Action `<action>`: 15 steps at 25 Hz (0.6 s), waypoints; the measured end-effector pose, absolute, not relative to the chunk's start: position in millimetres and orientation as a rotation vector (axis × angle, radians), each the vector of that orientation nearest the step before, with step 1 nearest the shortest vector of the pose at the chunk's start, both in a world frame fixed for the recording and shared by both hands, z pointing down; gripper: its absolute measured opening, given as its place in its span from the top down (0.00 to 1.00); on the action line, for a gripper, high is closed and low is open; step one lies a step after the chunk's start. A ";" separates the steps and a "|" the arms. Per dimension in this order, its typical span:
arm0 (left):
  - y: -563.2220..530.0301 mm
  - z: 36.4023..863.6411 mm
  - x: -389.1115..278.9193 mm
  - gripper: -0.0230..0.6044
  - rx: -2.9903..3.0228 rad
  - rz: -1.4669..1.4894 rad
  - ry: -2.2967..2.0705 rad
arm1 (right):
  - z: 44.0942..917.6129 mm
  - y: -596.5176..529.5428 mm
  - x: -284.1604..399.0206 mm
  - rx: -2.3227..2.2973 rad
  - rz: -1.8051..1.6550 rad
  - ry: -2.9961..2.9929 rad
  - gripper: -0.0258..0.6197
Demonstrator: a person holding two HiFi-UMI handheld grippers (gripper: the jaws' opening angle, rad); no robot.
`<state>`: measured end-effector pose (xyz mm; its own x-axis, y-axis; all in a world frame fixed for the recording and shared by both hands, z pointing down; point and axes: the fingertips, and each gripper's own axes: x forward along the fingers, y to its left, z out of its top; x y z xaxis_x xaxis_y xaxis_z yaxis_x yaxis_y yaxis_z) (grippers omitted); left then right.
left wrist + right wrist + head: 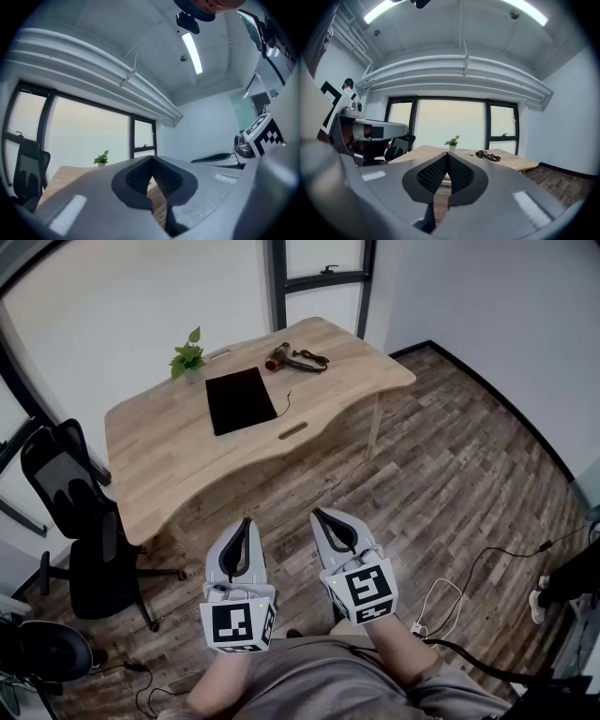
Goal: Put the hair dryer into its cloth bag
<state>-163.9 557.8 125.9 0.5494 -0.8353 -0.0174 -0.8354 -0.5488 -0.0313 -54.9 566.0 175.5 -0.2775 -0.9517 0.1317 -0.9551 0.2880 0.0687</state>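
Floor (441, 465) open before table (159, 456); dryer (279, 358) near far edge.

Room as I see it: wooden table (169, 456) on plank floor (450, 484), black office chair (84, 521) beside it, white walls (112, 315), window (450, 124), ceiling strip light (192, 51).

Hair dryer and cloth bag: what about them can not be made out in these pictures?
- Hair dryer: too small in the head view and right gripper view to show its switch or plug.
- Cloth bag: too far in the head view to tell where its mouth is.
- Left gripper view: the left gripper covers both.
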 end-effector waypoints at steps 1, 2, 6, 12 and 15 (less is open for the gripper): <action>555.0 127.2 -161.1 0.96 -2.729 -0.001 1.477 | 177.4 563.0 -52.4 1.786 0.039 -2.403 0.92; 552.5 128.7 -158.0 0.96 -2.725 -0.003 1.479 | 179.5 560.2 -49.7 1.780 0.043 -2.407 0.92; 541.3 134.7 -140.5 0.96 -2.720 -0.027 1.508 | 185.8 548.7 -33.7 1.744 0.071 -2.432 0.92; 517.2 133.3 -101.5 0.96 -2.667 -0.053 1.592 | 182.1 517.5 6.0 1.668 0.064 -2.487 0.92; 507.1 134.2 -80.2 0.96 -2.638 -0.062 1.652 | 180.1 504.2 28.2 1.616 0.047 -2.507 0.92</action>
